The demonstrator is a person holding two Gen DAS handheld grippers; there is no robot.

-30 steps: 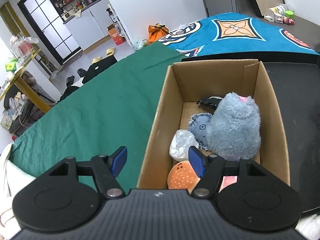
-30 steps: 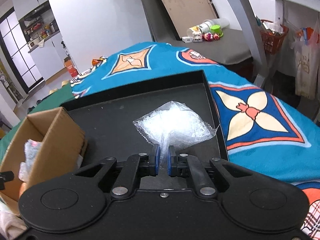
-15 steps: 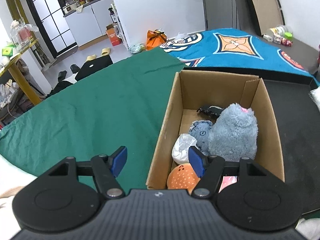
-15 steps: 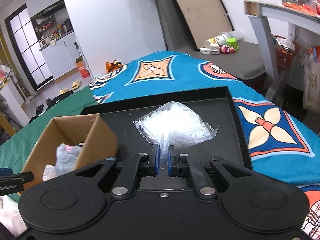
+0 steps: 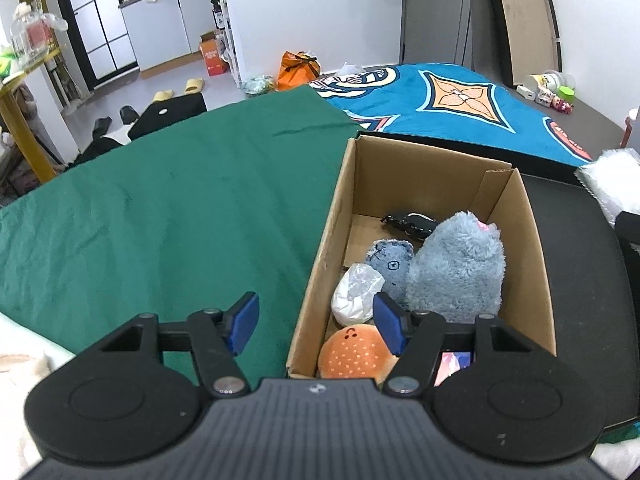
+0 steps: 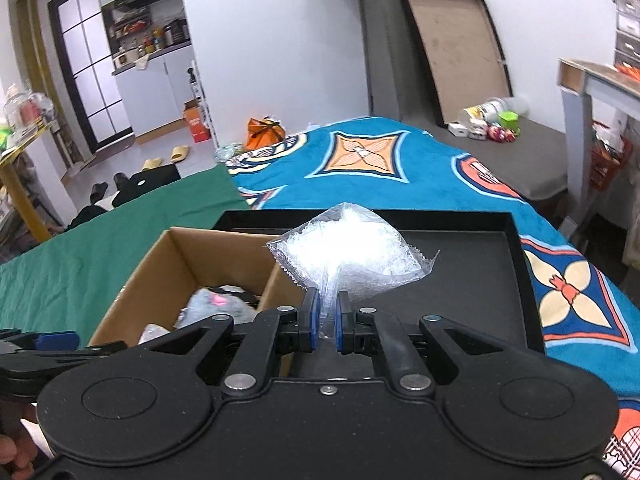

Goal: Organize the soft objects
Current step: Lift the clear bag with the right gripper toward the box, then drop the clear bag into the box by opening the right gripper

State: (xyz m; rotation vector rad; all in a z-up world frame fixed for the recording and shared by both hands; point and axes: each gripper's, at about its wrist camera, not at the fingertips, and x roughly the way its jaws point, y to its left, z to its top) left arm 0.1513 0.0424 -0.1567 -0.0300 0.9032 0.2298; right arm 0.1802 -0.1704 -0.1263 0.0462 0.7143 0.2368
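Left wrist view first: the left gripper [image 5: 316, 322] hangs over the near-left corner of the open brown cardboard box [image 5: 516, 204], one blue pad outside the wall, the other over the inside. The jaws are closing a little, with nothing pressed between them, only that box wall below. Inside the box: a fluffy grey-blue plush toy [image 5: 456, 268], a round orange plush bun [image 5: 354, 354], a crumpled white plastic-wrapped ball [image 5: 358, 292], a flat blue-grey denim-look patch toy [image 5: 390, 262] and a small black item [image 5: 410, 222] at the far end. The box's long axis runs 6 to 12 o'clock.

Right wrist view: the right gripper [image 6: 326, 322] is clamped on the tail of a clear crinkly plastic bag of white stuffing [image 6: 348, 248], which sticks up toward 12 o'clock above the flat black tray [image 6: 516, 232]. The box opening lies at about 9–10 o'clock from this claw, just beside it. I'd guess the right hand only needs to swing left across the box wall, then let go. It's clearly the nearer hand for this one.
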